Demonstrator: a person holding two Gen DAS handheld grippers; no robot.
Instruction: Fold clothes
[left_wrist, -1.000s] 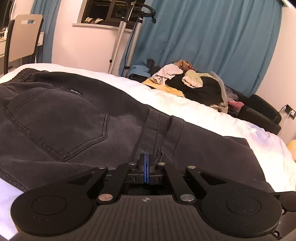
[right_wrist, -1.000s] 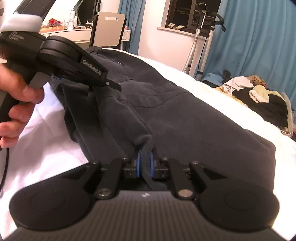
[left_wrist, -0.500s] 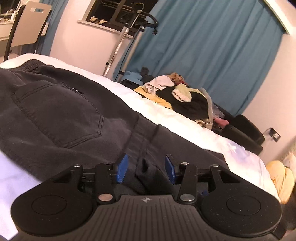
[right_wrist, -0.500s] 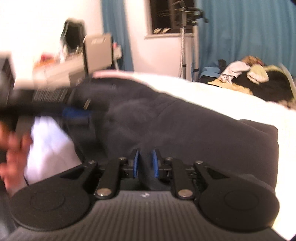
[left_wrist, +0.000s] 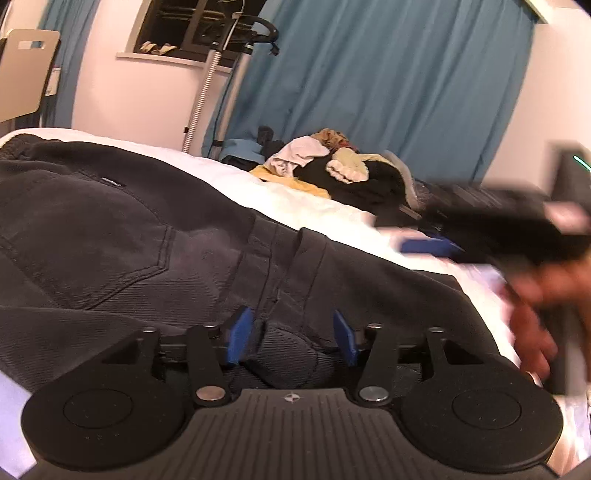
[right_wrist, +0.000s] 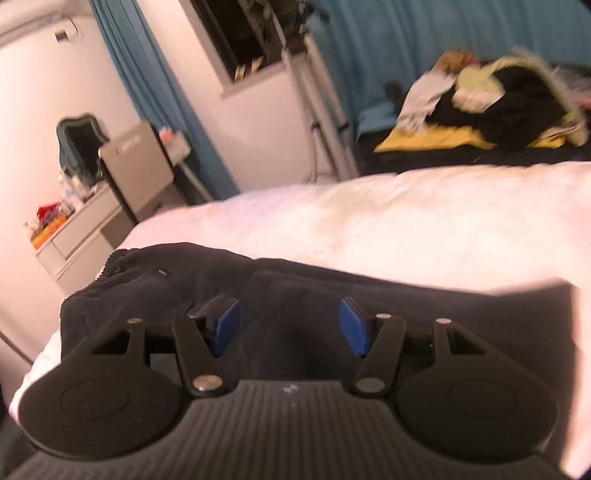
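We see the dark jeans (left_wrist: 122, 236) spread flat on the bed (left_wrist: 306, 206), back pocket up, waistband toward the bed's far left corner near the chair (left_wrist: 26, 74). In the right wrist view the jeans (right_wrist: 303, 291) read as a folded block along the near edge of the bed (right_wrist: 388, 221), zipper end toward the left edge.

Left hand-held gripper (left_wrist: 291, 336): jaws apart, just been opening. A bunched ridge of denim sits between the blue pads (left_wrist: 240, 334), but the pads are not pressing on it. It hangs low over the near edge of the jeans, where the leg seams run.

Right hand-held gripper (right_wrist: 291, 326): jaws apart too, just been opening. Denim lies below the gap, with nothing clamped between the blue pads (right_wrist: 223, 325). From the left wrist view the right hand-held gripper (left_wrist: 428, 245) shows as a blurred dark shape with a blue pad, over the bed's right side, carried by a blurred hand (left_wrist: 539, 306); it is off the jeans there.

Background: blue curtain (left_wrist: 388, 92) behind the bed, a garment steamer pole (left_wrist: 203, 92) by the window, and a pile of mixed clothes (left_wrist: 340, 173) beyond the bed's far edge. The right wrist view also shows a dresser (right_wrist: 81, 236) with clutter against the left wall. That view is motion-blurred, so fine detail is unclear.
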